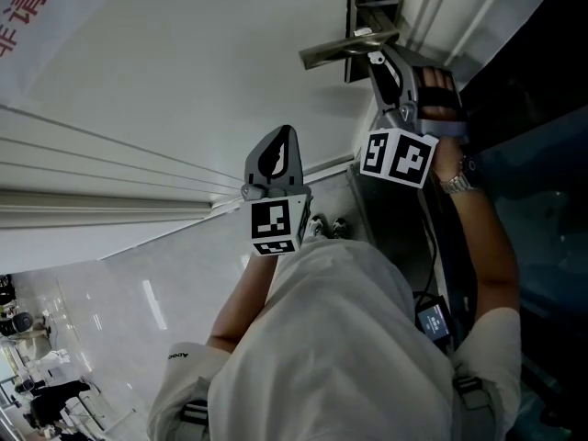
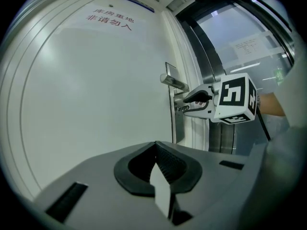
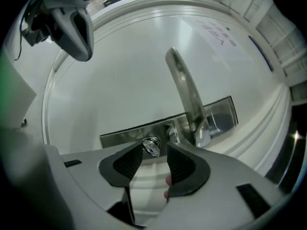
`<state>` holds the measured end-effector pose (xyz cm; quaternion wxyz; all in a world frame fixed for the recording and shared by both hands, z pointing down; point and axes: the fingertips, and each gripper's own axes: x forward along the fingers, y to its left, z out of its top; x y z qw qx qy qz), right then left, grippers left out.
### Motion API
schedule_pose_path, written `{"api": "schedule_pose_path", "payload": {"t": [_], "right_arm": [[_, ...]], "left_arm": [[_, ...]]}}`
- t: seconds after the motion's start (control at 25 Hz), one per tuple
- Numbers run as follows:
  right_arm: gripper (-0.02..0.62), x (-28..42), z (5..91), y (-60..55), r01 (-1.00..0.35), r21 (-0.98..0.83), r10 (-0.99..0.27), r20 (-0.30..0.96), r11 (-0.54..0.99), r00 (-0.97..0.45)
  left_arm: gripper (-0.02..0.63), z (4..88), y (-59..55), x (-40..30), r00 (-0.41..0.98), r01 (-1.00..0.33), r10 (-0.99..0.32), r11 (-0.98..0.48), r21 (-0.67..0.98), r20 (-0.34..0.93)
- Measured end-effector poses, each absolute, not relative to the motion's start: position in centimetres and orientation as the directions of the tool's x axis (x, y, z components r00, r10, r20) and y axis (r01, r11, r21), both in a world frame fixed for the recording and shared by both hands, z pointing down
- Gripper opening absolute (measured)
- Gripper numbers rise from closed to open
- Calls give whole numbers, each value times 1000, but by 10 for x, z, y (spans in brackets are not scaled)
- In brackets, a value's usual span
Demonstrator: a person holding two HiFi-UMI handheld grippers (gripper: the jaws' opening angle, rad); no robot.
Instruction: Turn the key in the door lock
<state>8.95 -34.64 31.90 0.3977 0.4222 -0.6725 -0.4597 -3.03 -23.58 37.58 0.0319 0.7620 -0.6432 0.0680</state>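
Key sits in the cylinder at the lower end of the lock plate, head sticking out from it; door handle springs from the same plate further up, lever reaching out over the white door. Right gripper stands square to the plate so the key head lies btwn its fingers; they are wide apart, one tip just beside the head, the other w/ a clear gap, so nothing is gripped; prob. lined up that way so a plain roll of the wrist would turn the key w/o bending it.

Left gripper hangs well back from the plate, facing the plain door face; its fingers are closed together w/ nothing in them; I judge it parked there, since the job needs one hand only & this keeps it out of the handle's way. From that side the right gripper's marker cube shows just off the plate, below the handle.

Key head looks slanted, but whether the lock has been thrown can't be told. Next step, as I read it: close on the flat of the head, then rotate; risks are pinching only its edge & slipping off, or knocking the lever.
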Motion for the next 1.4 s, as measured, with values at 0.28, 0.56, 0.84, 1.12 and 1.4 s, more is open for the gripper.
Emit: {"api": "schedule_pose_path", "payload": {"t": [0.28, 0.56, 0.84, 1.12, 1.4], "right_arm": [[155, 87, 327, -353, 3, 991, -943, 125, 131, -309], [81, 87, 328, -352, 67, 997, -951, 47, 28, -305], [72, 86, 329, -353, 125, 992, -950, 33, -7, -311], [67, 87, 326, -354, -28, 998, -965, 40, 49, -259], [64, 88, 323, -355, -203, 972, -971, 70, 118, -230]], "left_arm": [[6, 376, -236, -29, 170, -983, -975, -178, -40, 145], [6, 377, -236, -30, 173, -983, -974, -180, -39, 149], [6, 377, -239, -25, 189, -980, -971, -196, -35, 147], [6, 377, -241, -22, 197, -979, -970, -203, -31, 142], [6, 374, -242, -22, 198, -978, -971, -205, -32, 137]]}}
